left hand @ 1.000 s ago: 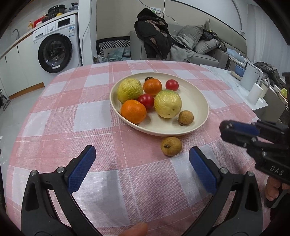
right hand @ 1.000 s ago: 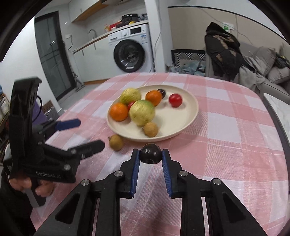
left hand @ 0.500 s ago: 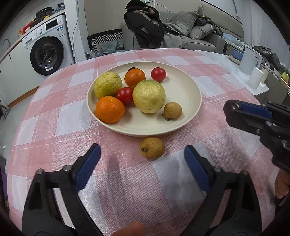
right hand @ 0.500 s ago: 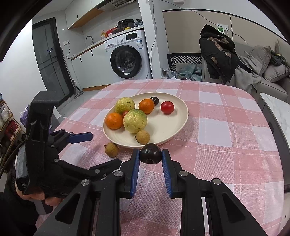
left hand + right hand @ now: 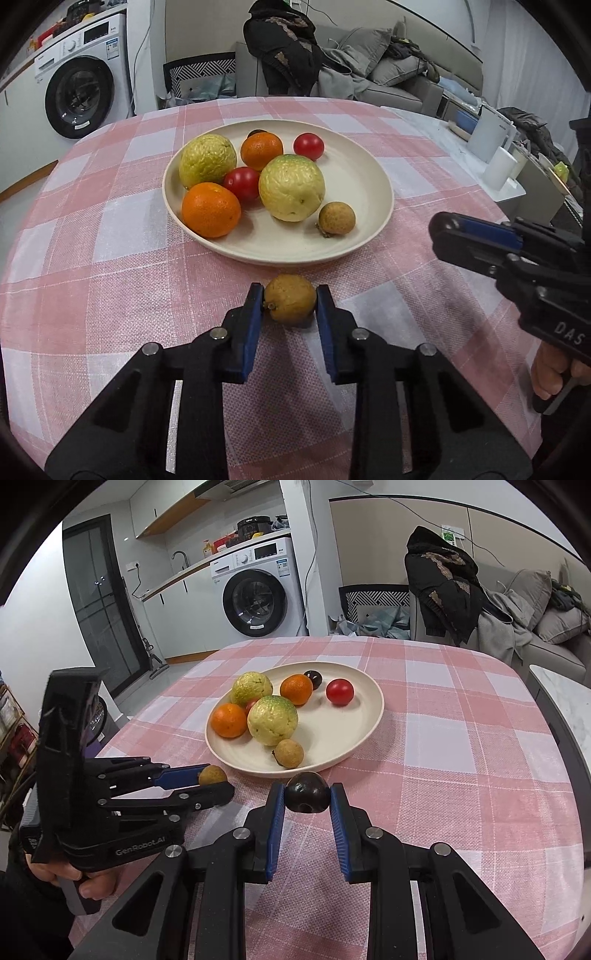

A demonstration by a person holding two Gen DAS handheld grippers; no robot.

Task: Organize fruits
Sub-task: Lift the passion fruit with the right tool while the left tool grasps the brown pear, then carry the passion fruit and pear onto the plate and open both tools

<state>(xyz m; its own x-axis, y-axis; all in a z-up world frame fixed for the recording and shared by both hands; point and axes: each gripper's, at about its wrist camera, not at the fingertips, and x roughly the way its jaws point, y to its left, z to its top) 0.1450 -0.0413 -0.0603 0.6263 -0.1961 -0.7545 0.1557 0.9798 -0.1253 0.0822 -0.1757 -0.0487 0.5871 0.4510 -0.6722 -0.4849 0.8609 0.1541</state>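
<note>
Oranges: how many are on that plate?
2. One orange sits at the plate's near-left edge; the other orange is farther back, beside the big yellow-green fruit. Another could hide behind the bigger fruits.

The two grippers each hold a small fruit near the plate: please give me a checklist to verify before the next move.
1. Left gripper shut on brown fruit: ok.
2. Right gripper shut on dark fruit: ok.
3. Free room on the plate, right side: ok.
4. Brown fruit lifted off the tablecloth: cannot tell.
5. Grippers apart from each other: ok.
</note>
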